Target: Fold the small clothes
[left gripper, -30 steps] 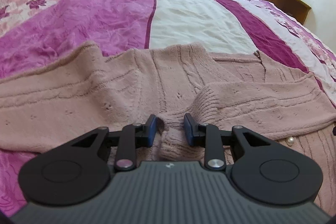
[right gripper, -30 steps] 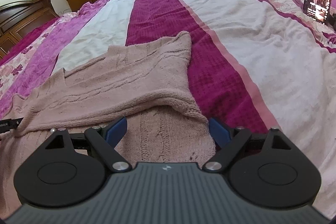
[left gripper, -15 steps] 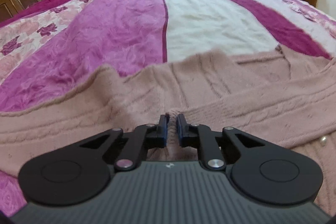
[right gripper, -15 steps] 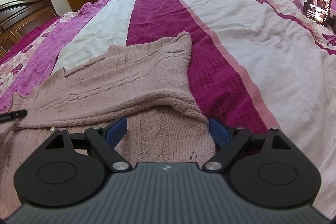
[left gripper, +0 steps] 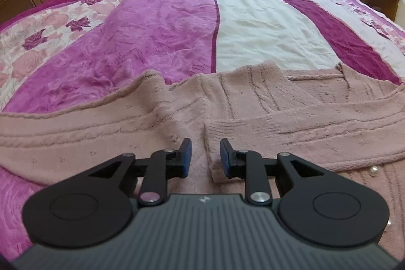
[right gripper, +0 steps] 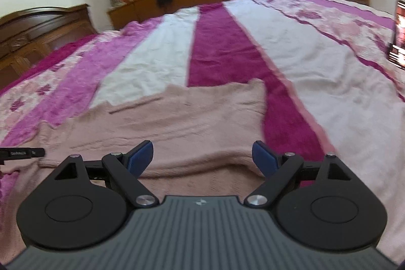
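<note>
Lying flat, pink cardigan (left gripper: 157,118) — bedspread (left gripper: 265,29) beyond, both tools parted

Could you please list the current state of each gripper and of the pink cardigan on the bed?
left gripper: open, jaws apart over the knit, holding nothing.
right gripper: wide open, empty, above the folded edge.
pink cardigan: lying flat on the bedspread, partly folded, one sleeve laid across the body.
right sleeve cuff: released, resting between the left gripper's fingers.
pearl buttons: exposed at the front edge.
</note>
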`<state>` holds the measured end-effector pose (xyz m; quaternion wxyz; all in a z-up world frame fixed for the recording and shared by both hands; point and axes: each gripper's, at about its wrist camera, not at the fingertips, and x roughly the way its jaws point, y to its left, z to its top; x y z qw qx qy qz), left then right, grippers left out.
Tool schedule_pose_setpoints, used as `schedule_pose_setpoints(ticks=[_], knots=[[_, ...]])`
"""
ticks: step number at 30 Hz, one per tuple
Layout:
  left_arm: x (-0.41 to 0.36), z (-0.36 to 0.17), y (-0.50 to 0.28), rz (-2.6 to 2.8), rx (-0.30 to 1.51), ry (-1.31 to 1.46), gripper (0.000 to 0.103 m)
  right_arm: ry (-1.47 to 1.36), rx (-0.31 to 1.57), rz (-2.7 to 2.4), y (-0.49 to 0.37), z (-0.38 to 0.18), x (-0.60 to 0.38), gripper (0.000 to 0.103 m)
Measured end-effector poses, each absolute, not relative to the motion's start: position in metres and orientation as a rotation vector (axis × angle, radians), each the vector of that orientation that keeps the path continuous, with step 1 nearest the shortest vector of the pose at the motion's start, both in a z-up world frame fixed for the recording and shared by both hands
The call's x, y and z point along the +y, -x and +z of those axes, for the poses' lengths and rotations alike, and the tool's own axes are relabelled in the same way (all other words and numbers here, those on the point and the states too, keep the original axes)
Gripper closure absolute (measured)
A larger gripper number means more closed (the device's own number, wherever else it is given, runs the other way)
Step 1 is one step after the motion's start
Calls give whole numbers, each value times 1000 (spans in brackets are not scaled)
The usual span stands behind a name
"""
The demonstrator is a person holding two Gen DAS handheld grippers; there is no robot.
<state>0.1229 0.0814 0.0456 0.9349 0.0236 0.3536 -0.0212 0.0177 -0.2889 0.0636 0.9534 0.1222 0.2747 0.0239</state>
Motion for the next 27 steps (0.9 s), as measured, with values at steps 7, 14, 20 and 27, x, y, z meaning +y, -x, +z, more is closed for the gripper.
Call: schedule_pose_setpoints(ticks=[7,14,20,27], knots=[[77,33,-120,-27,745,-56,75,-288,680,55,-47,27,-291,13],[82,41,-113,-12,746,-22,75,-289,671,49,-47,22,-289,13],[93,58,-98,19,742,0,75,-347,659,61,-32,48,-290,13],[116,77,-77,76,746,37,75,-316,645,115,-4,75,-268,13]])
